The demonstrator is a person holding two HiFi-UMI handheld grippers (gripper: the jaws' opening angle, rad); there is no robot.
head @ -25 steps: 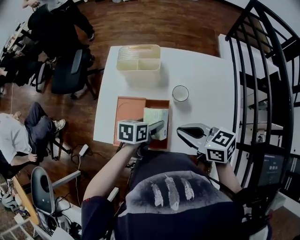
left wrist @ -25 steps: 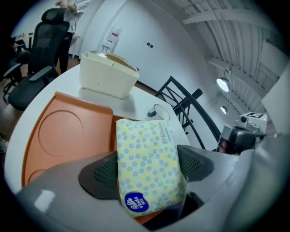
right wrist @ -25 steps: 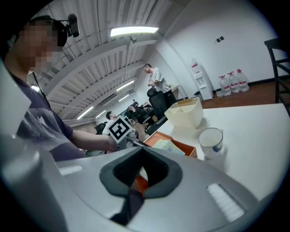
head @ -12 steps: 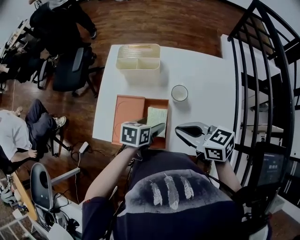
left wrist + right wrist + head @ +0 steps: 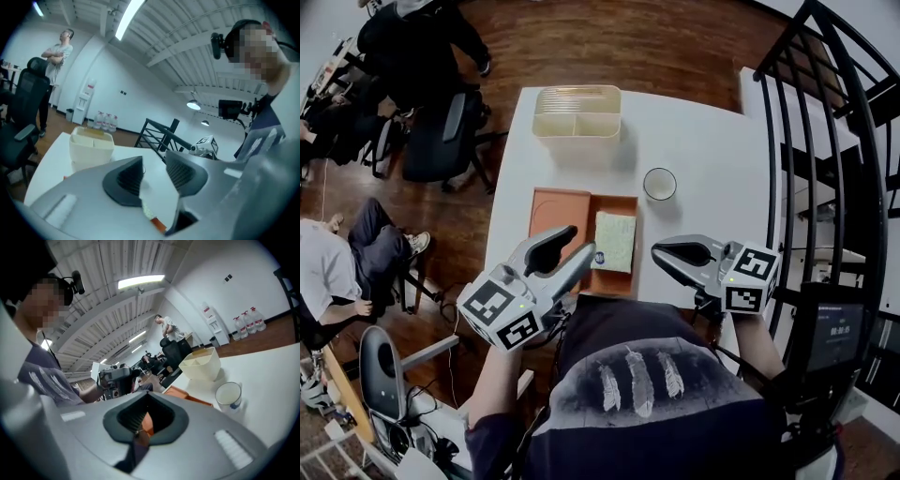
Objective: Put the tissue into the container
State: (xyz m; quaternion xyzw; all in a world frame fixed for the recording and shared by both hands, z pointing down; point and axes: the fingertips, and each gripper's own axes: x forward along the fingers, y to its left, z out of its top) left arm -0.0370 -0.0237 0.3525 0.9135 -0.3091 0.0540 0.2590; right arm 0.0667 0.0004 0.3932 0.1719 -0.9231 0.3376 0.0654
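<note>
A pale green tissue pack (image 5: 614,241) lies flat in the right half of the orange container (image 5: 560,217), near the table's front edge. My left gripper (image 5: 572,244) is raised to the left of the container and points toward it. Its jaws are closing, a gap still shows between them, and nothing is in it. The left gripper view looks over the table, with the gripper (image 5: 153,168) empty. My right gripper (image 5: 661,251) hangs just right of the container, shut and empty. In the right gripper view the gripper (image 5: 139,431) points past the orange container (image 5: 187,397).
A cream divided bin (image 5: 577,112) stands at the table's far edge, and a white cup (image 5: 660,184) sits right of the orange container. Seated people and an office chair (image 5: 441,141) are on the left. A black railing (image 5: 844,141) runs along the right.
The left gripper let go of the tissue pack, which now lies flat in the orange container. That gripper pulled back to the left and toward me. The right gripper barely moved.
</note>
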